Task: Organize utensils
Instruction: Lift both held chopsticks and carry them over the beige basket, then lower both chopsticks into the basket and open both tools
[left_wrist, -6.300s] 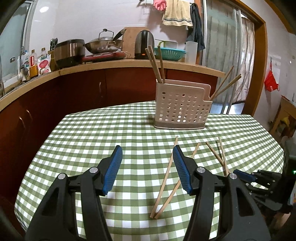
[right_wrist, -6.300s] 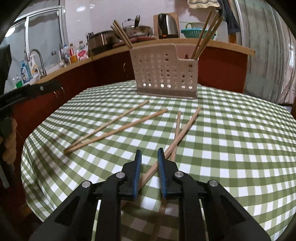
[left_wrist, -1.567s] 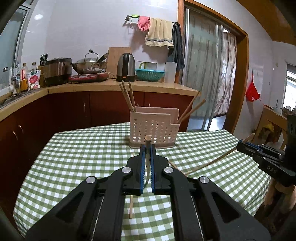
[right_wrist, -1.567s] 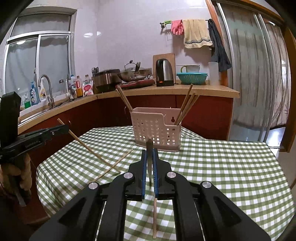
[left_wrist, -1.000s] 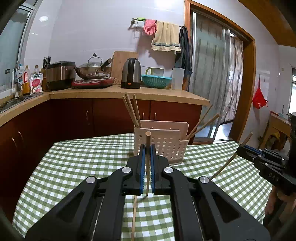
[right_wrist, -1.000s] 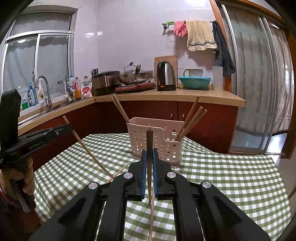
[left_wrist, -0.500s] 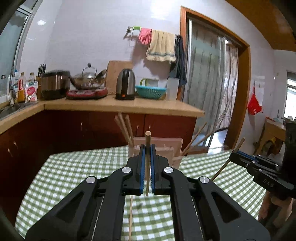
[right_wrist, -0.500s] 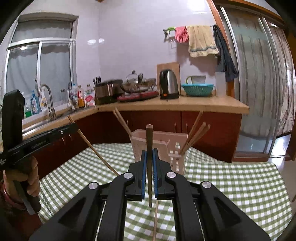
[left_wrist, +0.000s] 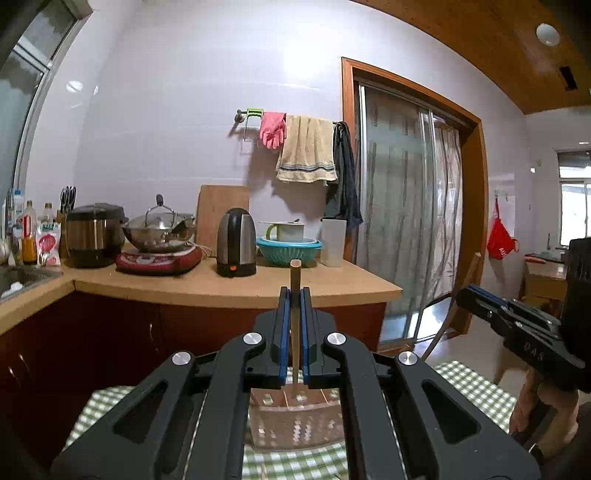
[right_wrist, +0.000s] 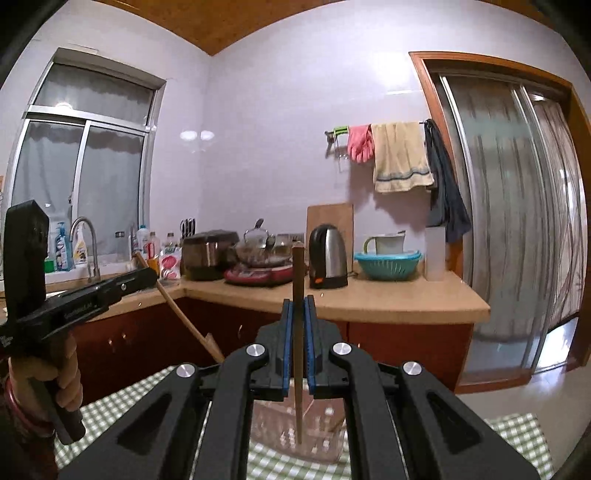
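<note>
My left gripper (left_wrist: 294, 295) is shut on a wooden chopstick (left_wrist: 295, 273), held upright with its lower end over the pink perforated utensil holder (left_wrist: 295, 424) on the checked table. My right gripper (right_wrist: 298, 306) is shut on another chopstick (right_wrist: 297, 266), also upright, its lower tip down in the same holder (right_wrist: 295, 432). Each gripper shows in the other's view: the right one (left_wrist: 480, 295) at the right, the left one (right_wrist: 147, 275) at the left with its chopstick slanting down.
A green checked tablecloth (left_wrist: 476, 384) covers the table. Behind it runs a counter (left_wrist: 258, 284) with a kettle (left_wrist: 236, 242), wok, rice cooker and teal basket. A sliding door (left_wrist: 406, 221) is at the right, a sink and window (right_wrist: 81, 177) at the left.
Both grippers have risen and closed in over the holder, tilting up so the table drops low in view. Both chopsticks stay clamped and now stand over the holder.
</note>
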